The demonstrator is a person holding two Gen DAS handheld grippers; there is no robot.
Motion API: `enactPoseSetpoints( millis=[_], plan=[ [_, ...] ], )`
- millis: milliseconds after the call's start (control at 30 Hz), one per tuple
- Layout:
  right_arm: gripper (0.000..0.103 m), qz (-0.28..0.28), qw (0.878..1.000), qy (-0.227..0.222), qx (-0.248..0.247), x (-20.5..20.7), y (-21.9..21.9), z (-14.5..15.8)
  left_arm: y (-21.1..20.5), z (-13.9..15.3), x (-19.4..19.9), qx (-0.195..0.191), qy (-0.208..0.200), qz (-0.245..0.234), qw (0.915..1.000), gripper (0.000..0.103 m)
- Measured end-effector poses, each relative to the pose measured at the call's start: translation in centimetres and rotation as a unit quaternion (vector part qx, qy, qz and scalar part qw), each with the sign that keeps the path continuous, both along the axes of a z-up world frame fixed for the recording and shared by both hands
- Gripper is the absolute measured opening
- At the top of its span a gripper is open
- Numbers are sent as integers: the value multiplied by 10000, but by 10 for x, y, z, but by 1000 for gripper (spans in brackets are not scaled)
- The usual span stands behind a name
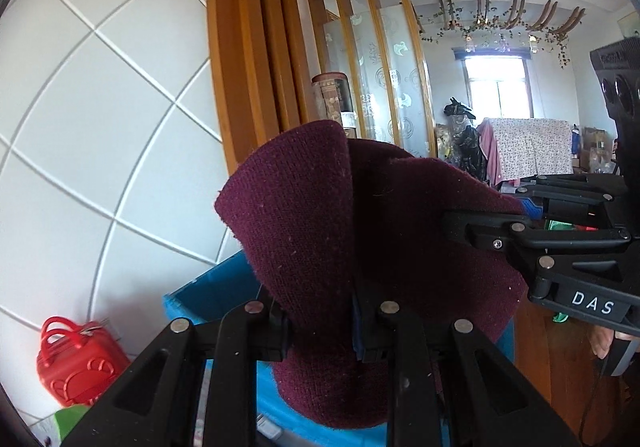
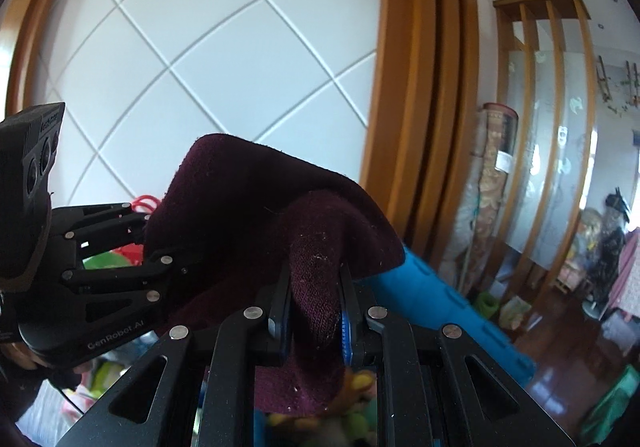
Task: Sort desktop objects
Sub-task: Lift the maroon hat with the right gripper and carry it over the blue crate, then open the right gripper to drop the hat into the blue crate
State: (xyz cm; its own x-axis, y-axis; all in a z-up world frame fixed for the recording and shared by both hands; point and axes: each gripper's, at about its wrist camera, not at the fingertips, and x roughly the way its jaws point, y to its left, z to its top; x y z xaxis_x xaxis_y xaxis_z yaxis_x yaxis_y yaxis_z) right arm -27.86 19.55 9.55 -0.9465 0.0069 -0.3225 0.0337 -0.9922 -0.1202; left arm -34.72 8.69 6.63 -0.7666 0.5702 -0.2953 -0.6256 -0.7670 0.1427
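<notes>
A maroon knitted cloth [image 1: 312, 207] hangs lifted in the air between both grippers. My left gripper [image 1: 320, 323] is shut on one bunched part of it at the bottom of the left wrist view. My right gripper [image 1: 448, 223] reaches in from the right, its tips buried in the fabric. In the right wrist view the same cloth [image 2: 240, 207] drapes over the right gripper [image 2: 316, 311], whose blue-padded fingers pinch a fold. The left gripper [image 2: 156, 243] enters from the left and grips the cloth's other side.
A blue plastic bin [image 1: 200, 295] sits below the cloth; its wall [image 2: 440, 299] also shows in the right wrist view, with soft toys [image 2: 352, 407] under the fingers. A red plastic case [image 1: 76, 363] stands at lower left. White panelled wall and wooden screen [image 1: 256, 47] stand behind.
</notes>
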Motion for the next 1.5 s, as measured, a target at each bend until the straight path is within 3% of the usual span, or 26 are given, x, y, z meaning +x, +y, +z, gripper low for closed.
enactPoseSetpoints(
  millis=[200,300,333,367,400,433,467,500,633,700,900,1033,1300,1500],
  plan=[
    [18,-99,9993,-346,-93,-46,85,10,81,3,-47,-139,-221,176,9995,22],
    [19,-134,9981,-556,-225,-78,116,11,109,3,-71,-274,-392,374,9982,28],
    [21,-161,9974,-648,-259,-90,123,10,116,4,-80,-306,-464,486,9973,35],
    [24,-204,9966,-753,-261,-102,130,8,121,3,-94,-327,-570,628,9959,49],
    [34,-311,9957,-839,-242,-116,134,6,123,1,-104,-326,-651,741,9946,58],
    [40,-400,9951,-871,-222,-126,138,4,126,1,-114,-313,-714,893,9930,73],
    [51,-454,9946,-914,-212,-135,142,2,128,0,-125,-298,-732,1091,9909,80],
    [59,-508,9940,-941,-234,-147,152,-1,129,0,-132,-306,-692,1277,9889,81],
    [64,-464,9938,-902,-452,-153,159,-2,118,-3,-135,-440,-594,1648,9835,88],
    [73,-386,9950,-814,-433,-148,155,-1,114,-3,-133,-403,-559,1768,9818,88],
    [77,-108,9965,-622,-553,-127,147,6,95,-2,-108,-300,-429,1788,9825,88],
    [79,41,9973,-338,-653,-90,129,9,81,2,-96,-113,-396,1758,9836,88],
    [86,-312,9973,324,-578,3,79,8,28,-3,-21,-1,-212,1603,9868,88],
    [87,-368,9967,379,-618,48,26,-3,-27,-14,32,22,-192,1823,9831,88]
  ],
)
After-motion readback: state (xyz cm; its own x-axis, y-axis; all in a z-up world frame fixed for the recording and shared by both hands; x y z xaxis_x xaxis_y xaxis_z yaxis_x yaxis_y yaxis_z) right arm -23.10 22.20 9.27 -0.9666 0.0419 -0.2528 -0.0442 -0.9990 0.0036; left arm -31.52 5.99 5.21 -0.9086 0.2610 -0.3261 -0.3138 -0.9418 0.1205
